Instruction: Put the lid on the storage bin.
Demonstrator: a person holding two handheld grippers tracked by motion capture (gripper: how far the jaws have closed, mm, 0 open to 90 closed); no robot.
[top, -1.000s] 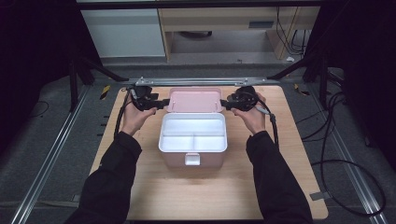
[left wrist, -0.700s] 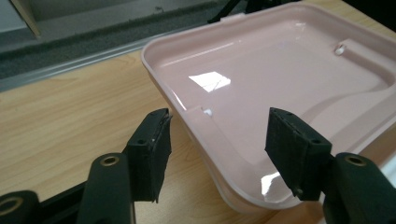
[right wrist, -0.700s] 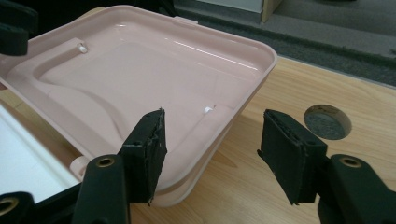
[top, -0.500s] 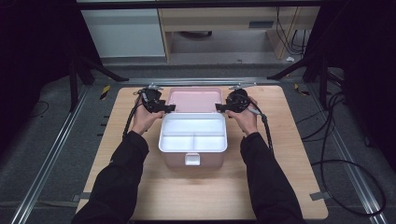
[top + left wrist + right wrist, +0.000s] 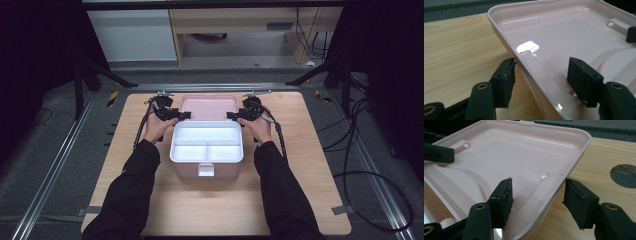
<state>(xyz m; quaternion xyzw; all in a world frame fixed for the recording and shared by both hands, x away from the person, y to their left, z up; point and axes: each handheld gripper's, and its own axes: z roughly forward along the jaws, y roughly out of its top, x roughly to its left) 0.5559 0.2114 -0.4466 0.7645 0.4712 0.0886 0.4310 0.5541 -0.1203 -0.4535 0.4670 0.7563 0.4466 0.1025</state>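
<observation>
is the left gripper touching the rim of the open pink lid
Touching. In the left gripper view, the left gripper straddles the pink lid's side rim; its outer pad meets the rim's outside edge, while the inner pad stands apart inside.

We note a light wooden tabletop (image 5: 150, 200) filling the centre of the high view, with a round hole (image 5: 624, 176) at the right edge of the right gripper view. Metal rails (image 5: 55, 165) flank it on grey floor (image 5: 60, 200). Black cables (image 5: 370, 150) lie at right; a white cabinet (image 5: 132, 35) stands at upper left.
</observation>
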